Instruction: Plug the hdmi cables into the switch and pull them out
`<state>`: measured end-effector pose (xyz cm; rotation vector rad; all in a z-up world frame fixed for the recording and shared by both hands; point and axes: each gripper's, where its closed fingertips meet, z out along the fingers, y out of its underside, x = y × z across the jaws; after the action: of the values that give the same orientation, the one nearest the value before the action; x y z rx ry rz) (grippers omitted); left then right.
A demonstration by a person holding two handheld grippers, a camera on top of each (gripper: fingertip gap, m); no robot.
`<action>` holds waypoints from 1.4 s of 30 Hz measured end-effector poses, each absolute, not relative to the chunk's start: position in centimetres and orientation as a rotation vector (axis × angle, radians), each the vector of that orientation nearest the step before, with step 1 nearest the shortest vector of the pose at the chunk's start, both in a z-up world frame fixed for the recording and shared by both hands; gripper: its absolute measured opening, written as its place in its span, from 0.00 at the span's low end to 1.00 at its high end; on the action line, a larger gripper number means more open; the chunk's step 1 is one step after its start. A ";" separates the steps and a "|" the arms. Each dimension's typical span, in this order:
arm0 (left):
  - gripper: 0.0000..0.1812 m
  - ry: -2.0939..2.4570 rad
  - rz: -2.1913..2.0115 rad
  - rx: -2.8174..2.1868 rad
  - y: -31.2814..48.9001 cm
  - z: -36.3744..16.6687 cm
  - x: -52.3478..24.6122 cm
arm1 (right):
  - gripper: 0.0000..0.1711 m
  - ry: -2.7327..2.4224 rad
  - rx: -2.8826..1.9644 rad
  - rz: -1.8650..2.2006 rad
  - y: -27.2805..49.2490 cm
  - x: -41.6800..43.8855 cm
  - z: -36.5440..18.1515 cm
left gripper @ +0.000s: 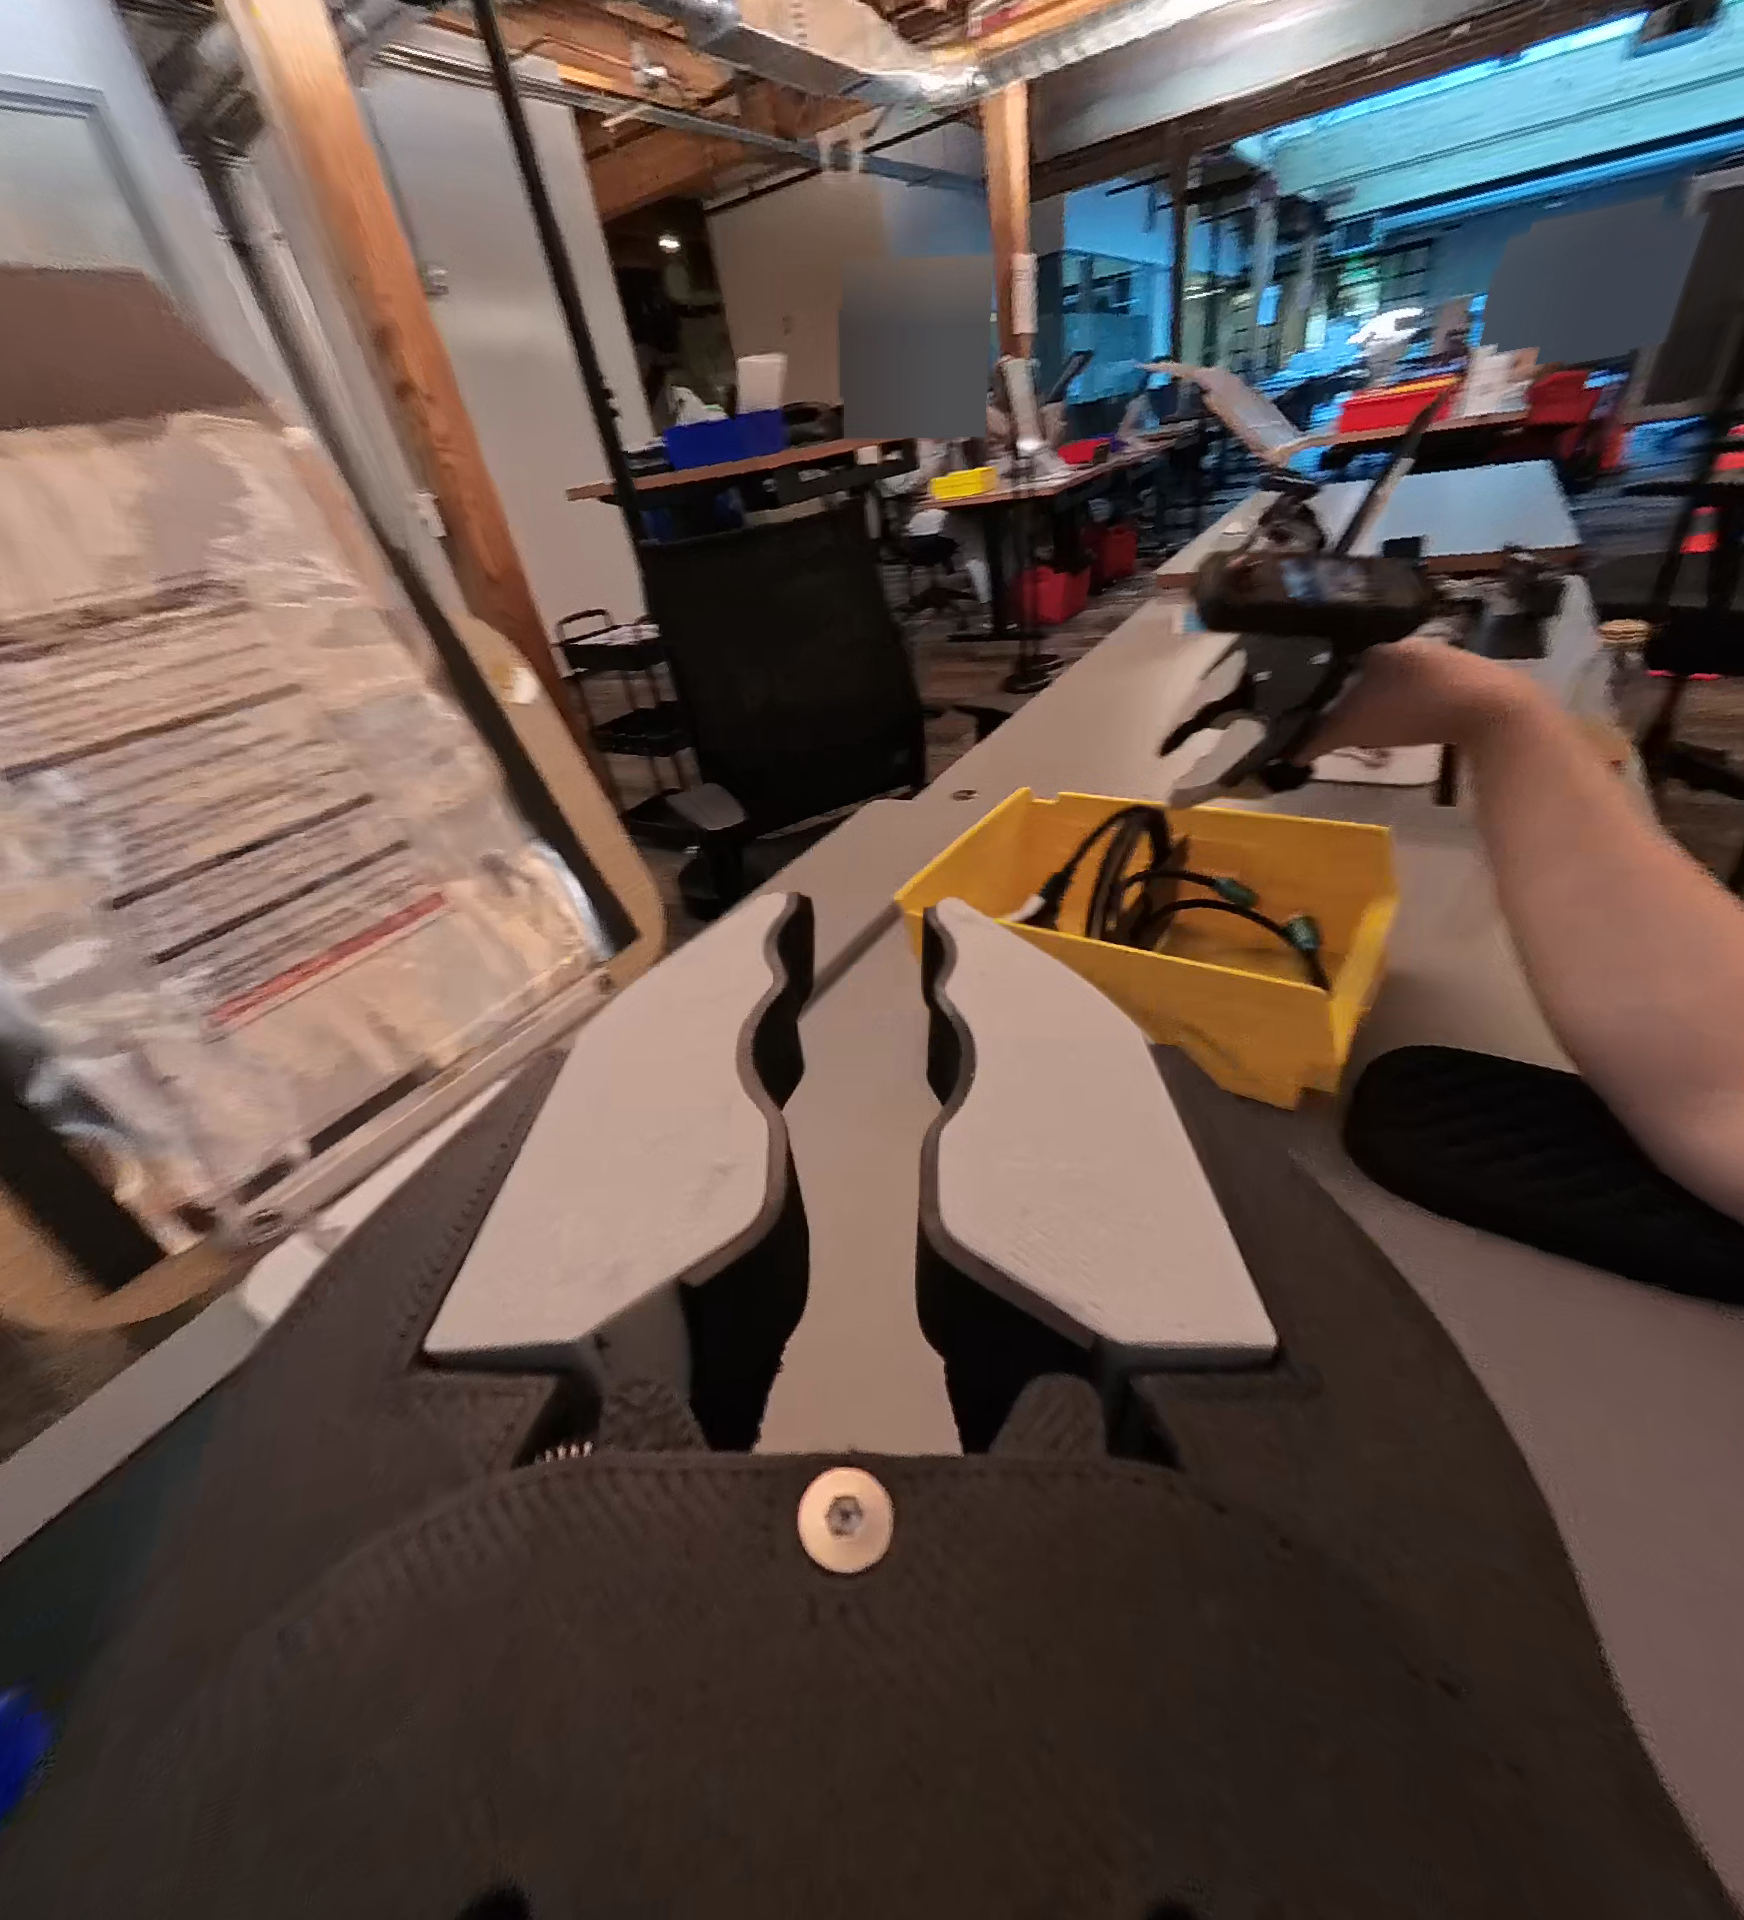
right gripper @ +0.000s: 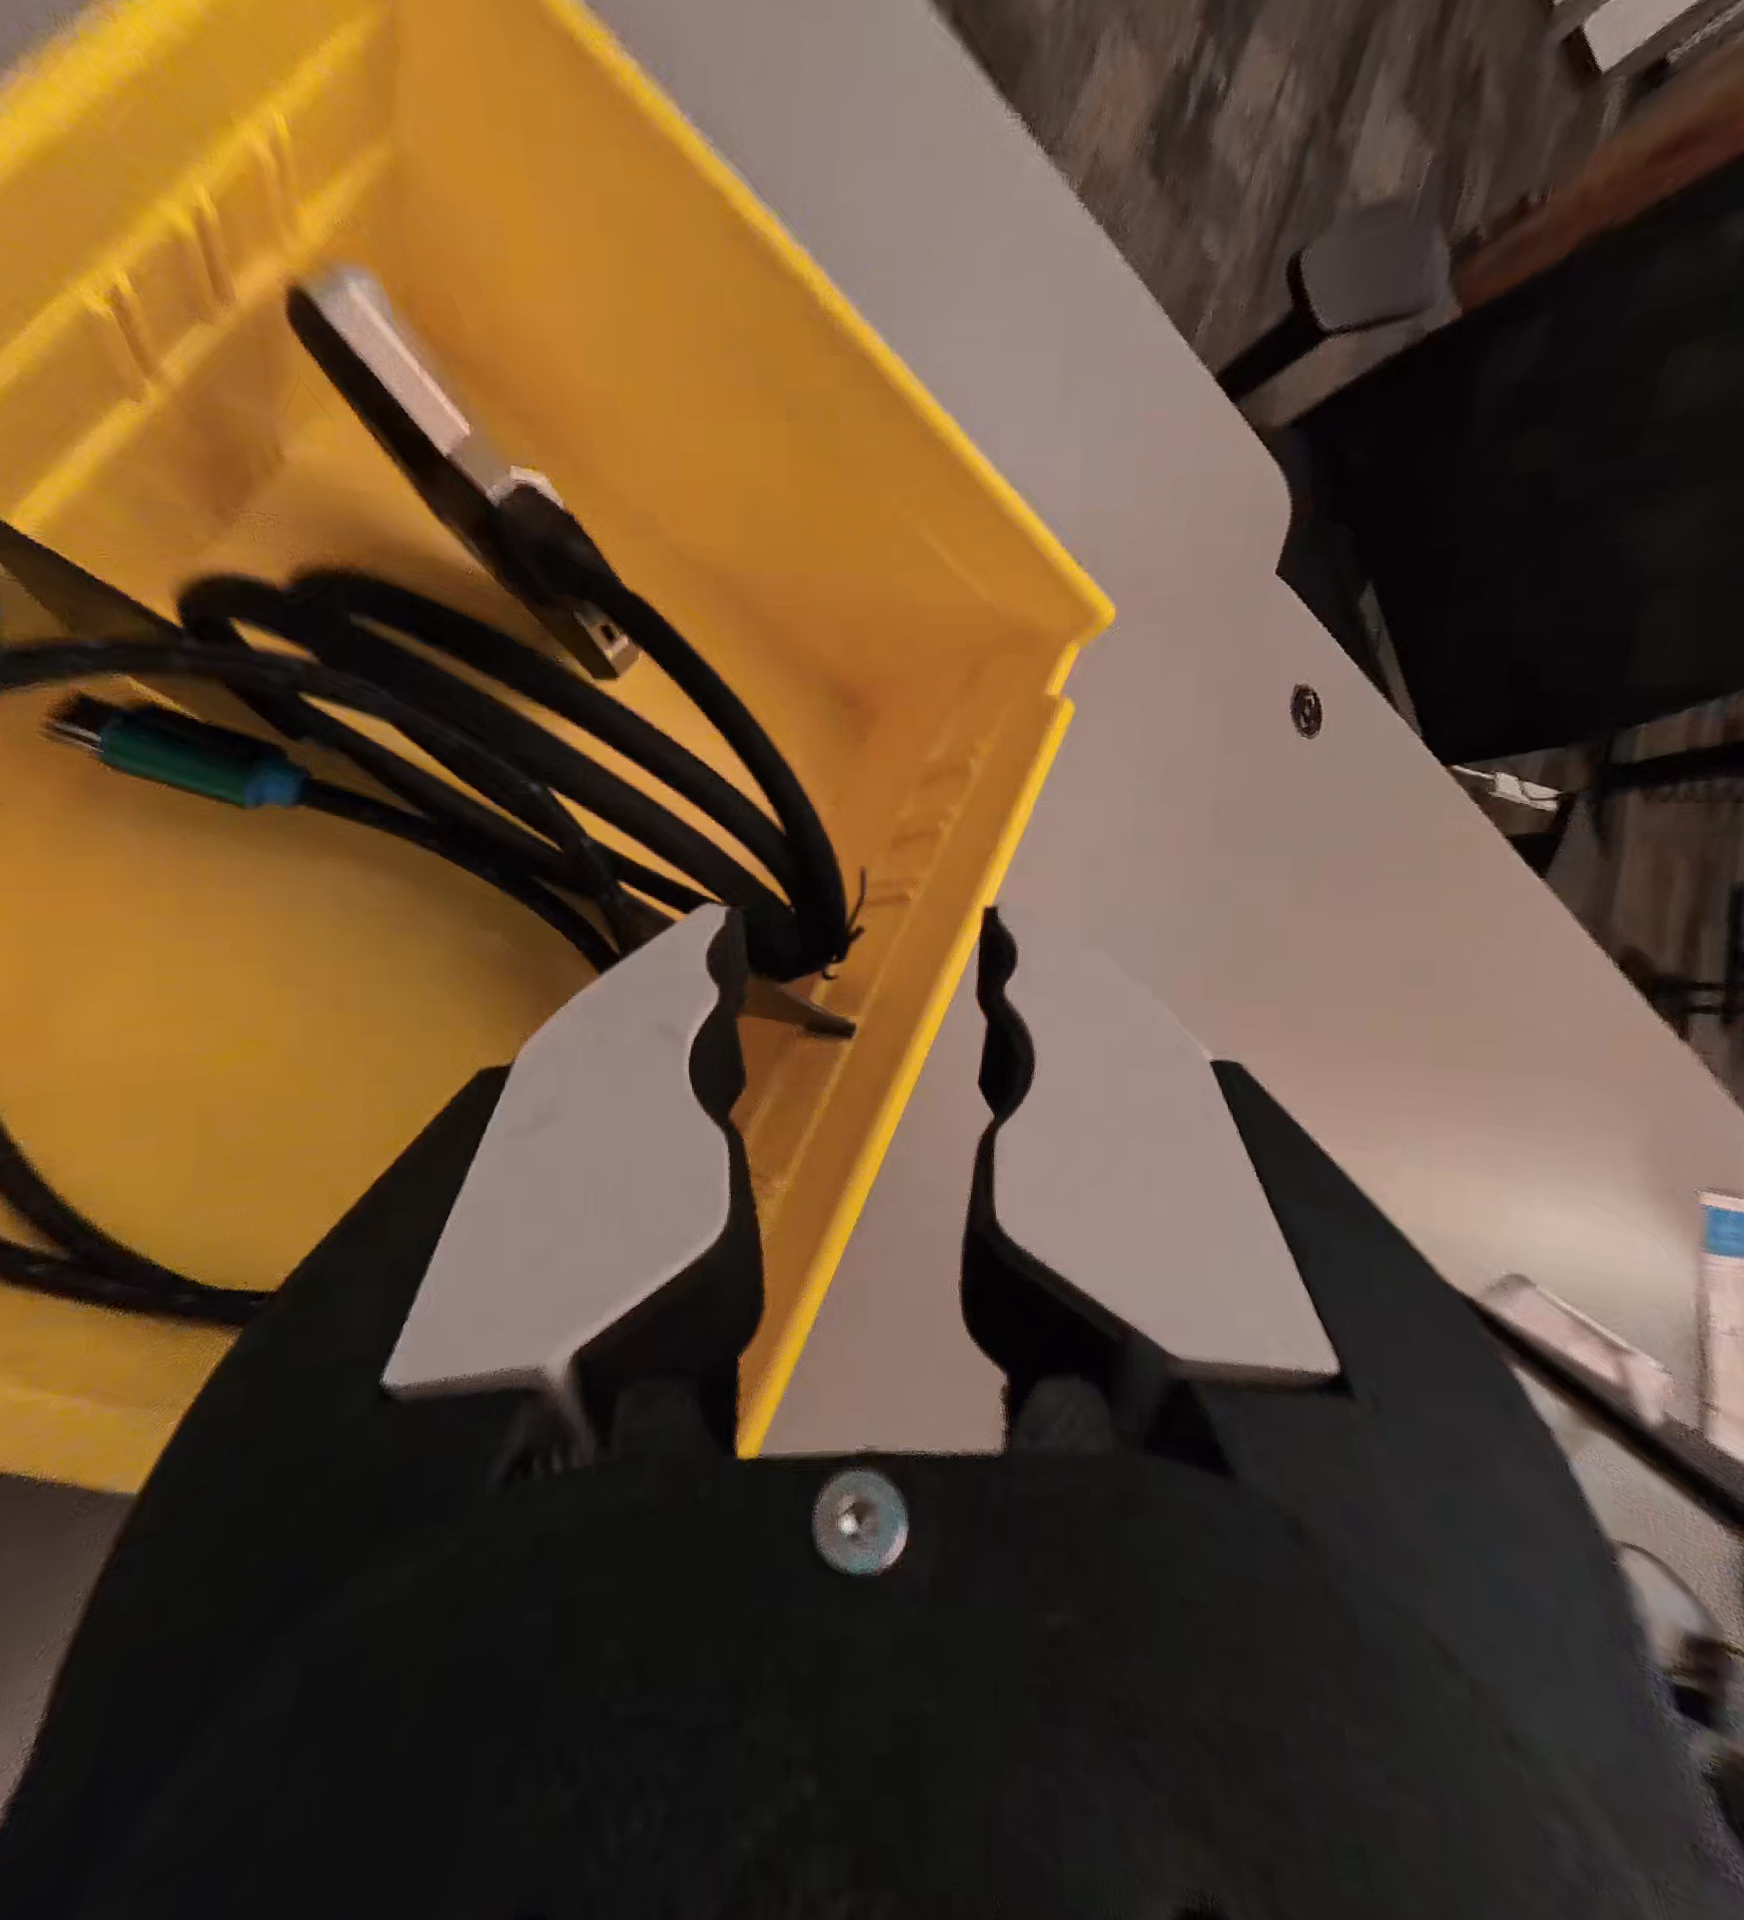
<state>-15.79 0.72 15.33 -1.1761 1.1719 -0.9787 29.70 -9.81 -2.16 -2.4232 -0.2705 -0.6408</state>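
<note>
Overhead, right gripper [right gripper: 857,925] tilted down, jaws parted empty astride yellow bin [right gripper: 961,914] wall; HDMI cables [right gripper: 556,769] coiled inside at ten o'clock. Left gripper [left gripper: 863,914] level above desk [left gripper: 1533,1455], jaws narrowly apart, empty.

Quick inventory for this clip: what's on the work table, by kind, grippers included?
Yellow bin: 1
Black cable bundle in the bin: 1 (single cables can't be told apart)
Silver-and-black switch box in the bin: 1
Grippers: 2, left gripper, right gripper
Total: 5

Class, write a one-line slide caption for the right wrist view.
Open right gripper straddling the yellow bin's wall, black HDMI cables coiled inside.
</note>
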 end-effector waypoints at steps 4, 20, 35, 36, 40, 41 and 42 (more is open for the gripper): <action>0.10 1.090 -0.946 -1.168 1.3 17.0 -18.8 | 0.20 -0.171 -2.448 -0.520 -11.0 28.9 -2.0; 0.15 0.580 -0.264 -1.745 15.3 10.3 -38.3 | 0.22 -0.312 -2.262 -0.689 -6.9 24.2 3.0; 0.17 0.758 -0.224 -2.189 27.1 -5.9 -31.8 | 0.22 -0.474 -2.343 -0.664 -4.8 21.1 0.2; 0.16 0.795 -0.179 -2.215 27.2 -6.6 -31.6 | 0.22 -0.476 -2.348 -0.663 -4.8 21.1 0.1; 0.10 0.890 -0.111 -2.331 27.2 -9.4 -30.5 | 0.22 -0.481 -2.357 -0.660 -4.7 21.3 -0.1; 0.06 0.909 -0.097 -2.336 27.3 -9.6 -30.4 | 0.22 -0.483 -2.360 -0.661 -4.7 21.3 -0.1; 0.06 0.921 -0.100 -2.335 27.2 -9.6 -30.3 | 0.21 -0.486 -2.364 -0.664 -4.7 21.4 -0.2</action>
<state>-30.31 27.21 -9.63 -2.3352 0.9210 -0.0995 21.39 -4.69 -0.19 -2.3635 -0.4859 -0.6641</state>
